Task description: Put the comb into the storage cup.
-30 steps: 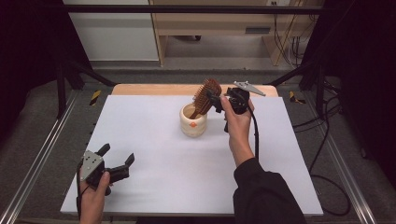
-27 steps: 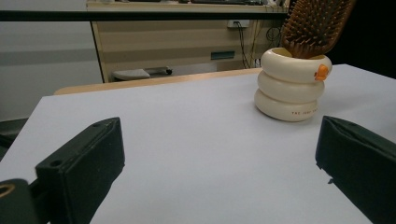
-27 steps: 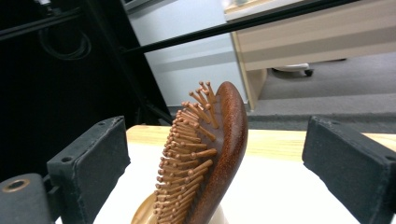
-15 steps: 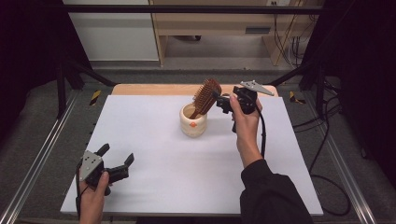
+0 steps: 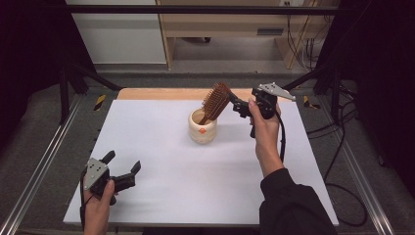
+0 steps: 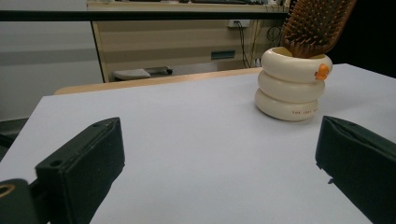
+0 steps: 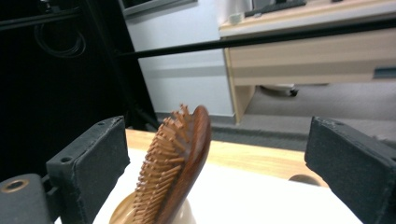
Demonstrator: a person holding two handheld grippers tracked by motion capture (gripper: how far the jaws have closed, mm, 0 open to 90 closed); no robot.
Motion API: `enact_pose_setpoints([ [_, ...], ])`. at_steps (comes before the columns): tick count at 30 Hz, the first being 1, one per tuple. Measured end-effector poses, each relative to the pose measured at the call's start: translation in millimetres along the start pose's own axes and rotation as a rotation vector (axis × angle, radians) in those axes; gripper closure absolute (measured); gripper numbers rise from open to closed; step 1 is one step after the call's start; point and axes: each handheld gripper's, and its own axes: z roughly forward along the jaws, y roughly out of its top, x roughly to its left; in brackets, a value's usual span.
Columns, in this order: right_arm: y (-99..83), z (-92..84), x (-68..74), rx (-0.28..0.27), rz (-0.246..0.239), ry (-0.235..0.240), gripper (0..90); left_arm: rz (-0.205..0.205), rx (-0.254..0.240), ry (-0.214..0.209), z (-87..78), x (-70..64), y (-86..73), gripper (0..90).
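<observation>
A wooden hairbrush (image 5: pixel 215 102) stands handle-down in a cream ringed cup (image 5: pixel 202 129) at the middle back of the white table; it leans right, bristles facing left. The cup (image 6: pixel 292 84) has a small orange mark, and the brush head (image 6: pixel 315 25) rises from it. My right gripper (image 5: pixel 237 106) is open just right of the brush head, jaws apart and holding nothing; the brush (image 7: pixel 175 163) stands between its jaws without touching them. My left gripper (image 5: pixel 122 169) rests open at the front left, far from the cup.
The white table top (image 5: pixel 195 186) has a wooden strip (image 5: pixel 161 93) along its back edge. Metal frame rails (image 5: pixel 39 171) run along both sides. A wooden desk (image 5: pixel 235 24) and cables (image 5: pixel 303 39) lie beyond the table.
My right gripper has let go of the brush and drawn back to the right with its jaws apart. The brush stays leaning in the cup. The left gripper has not moved.
</observation>
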Motion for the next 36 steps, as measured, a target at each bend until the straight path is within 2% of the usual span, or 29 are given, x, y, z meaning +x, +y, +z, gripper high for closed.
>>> enact_pose_setpoints([
  [8, 5.2, -7.7, -1.3, -0.039, -0.052, -0.036, 4.7, -0.001, -0.001, 0.001, 0.0, 0.2, 0.0, 1.4],
  [17, 6.2, -13.4, -2.7, -0.078, -0.098, -0.044, 4.1, -0.004, -0.011, 0.007, -1.6, 1.4, 0.4, 1.4],
  [22, 5.4, -14.7, -0.4, -0.072, -0.133, -0.030, 4.0, -0.001, -0.012, 0.006, -1.5, 0.7, 0.5, 1.4],
  [36, 4.6, -22.0, 0.1, -0.065, -0.150, 0.002, 4.0, -0.009, -0.020, 0.009, -2.6, 2.4, 0.7, 1.4],
])
